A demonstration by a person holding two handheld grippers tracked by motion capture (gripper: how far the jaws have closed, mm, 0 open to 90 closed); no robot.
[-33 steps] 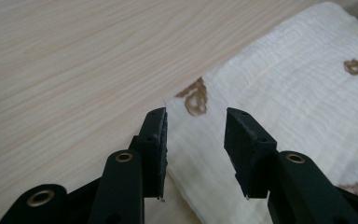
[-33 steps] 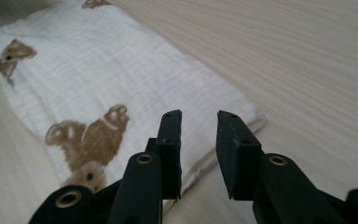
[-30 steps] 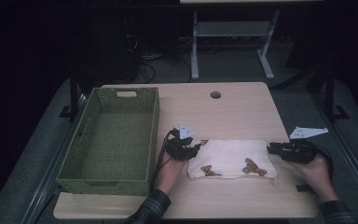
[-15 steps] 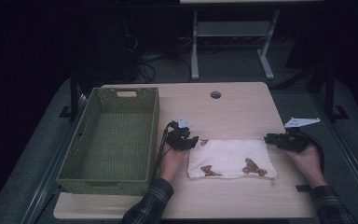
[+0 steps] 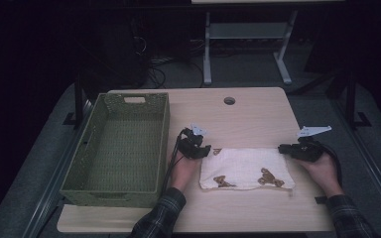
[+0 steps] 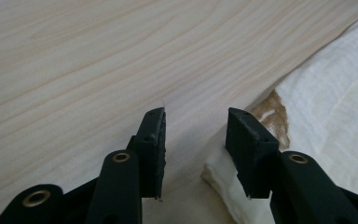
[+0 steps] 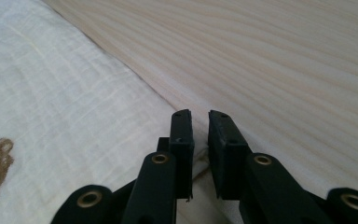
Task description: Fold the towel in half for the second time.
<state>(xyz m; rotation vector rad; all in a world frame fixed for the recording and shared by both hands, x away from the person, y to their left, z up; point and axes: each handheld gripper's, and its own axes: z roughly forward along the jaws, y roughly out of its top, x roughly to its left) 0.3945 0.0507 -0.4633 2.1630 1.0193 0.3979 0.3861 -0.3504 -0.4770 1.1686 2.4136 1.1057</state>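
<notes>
Grippers [image 5: 206, 151] [image 5: 284, 148] at folded cloth's [image 5: 245, 168] far corners

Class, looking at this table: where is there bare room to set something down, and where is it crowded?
Free: the table behind the cloth, around the hole, and the front strip. The basket is empty. Crowded: both cloth ends, at the grippers.

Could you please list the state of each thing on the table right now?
Cloth: folded, flat on the table, beside the basket.
Basket: upright, empty.
Left tongs: open, at the cloth's far left corner, one jaw over the edge, not clamped.
Right tongs: jaws have just been closing, nearly shut, at the cloth's far right corner; whether they pinch it cannot be told.
</notes>
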